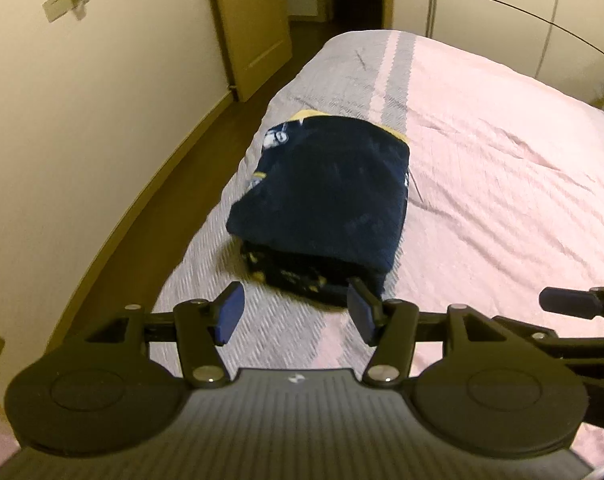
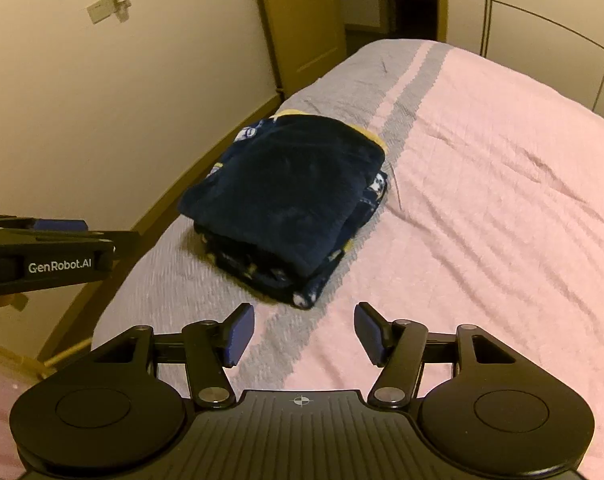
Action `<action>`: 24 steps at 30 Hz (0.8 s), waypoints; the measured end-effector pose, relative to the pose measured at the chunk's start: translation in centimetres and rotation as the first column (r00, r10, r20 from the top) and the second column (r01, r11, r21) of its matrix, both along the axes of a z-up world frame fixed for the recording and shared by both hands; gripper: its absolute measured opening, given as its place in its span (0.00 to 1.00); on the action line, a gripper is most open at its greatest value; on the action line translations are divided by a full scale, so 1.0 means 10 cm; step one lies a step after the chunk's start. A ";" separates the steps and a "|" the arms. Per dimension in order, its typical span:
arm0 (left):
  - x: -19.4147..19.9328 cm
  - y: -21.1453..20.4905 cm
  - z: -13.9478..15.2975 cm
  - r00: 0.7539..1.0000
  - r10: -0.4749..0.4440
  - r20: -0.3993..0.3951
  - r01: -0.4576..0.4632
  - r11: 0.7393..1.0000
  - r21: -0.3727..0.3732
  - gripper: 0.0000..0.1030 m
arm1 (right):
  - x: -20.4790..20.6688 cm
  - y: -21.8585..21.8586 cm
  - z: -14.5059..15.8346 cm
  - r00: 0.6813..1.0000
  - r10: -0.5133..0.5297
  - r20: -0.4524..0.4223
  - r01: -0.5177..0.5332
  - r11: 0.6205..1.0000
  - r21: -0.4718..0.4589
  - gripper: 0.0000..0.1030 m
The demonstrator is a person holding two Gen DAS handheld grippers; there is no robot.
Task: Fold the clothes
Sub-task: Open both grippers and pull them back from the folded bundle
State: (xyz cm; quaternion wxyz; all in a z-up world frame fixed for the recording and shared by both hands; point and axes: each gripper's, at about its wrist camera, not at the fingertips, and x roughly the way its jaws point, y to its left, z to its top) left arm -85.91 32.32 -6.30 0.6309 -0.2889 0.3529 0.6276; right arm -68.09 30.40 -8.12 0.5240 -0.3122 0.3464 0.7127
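A dark navy garment (image 1: 322, 196) with white and yellow print lies folded into a thick stack on the bed, near its left edge. A yellow trim shows at its far side. My left gripper (image 1: 296, 312) hangs just short of the stack's near edge, its blue pads apart with nothing between them. In the right wrist view the same folded garment (image 2: 286, 200) lies ahead, and my right gripper (image 2: 304, 334) stands open and empty above the bedspread in front of it. The left gripper (image 2: 62, 228) also shows side-on at the left of that view.
The bedspread (image 1: 482, 184) is pink with a grey strip along its left side (image 1: 342, 80). A cream wall (image 1: 82, 120) and dark floor run along the left of the bed. A door (image 1: 254, 20) stands at the back, and a wardrobe (image 1: 502, 12) at the back right.
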 end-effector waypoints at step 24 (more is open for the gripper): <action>0.71 -0.93 0.17 0.972 0.226 0.067 -0.230 0.971 0.064 0.62 | 0.79 -0.48 0.11 0.982 0.170 0.076 -0.175 0.983 0.058 0.61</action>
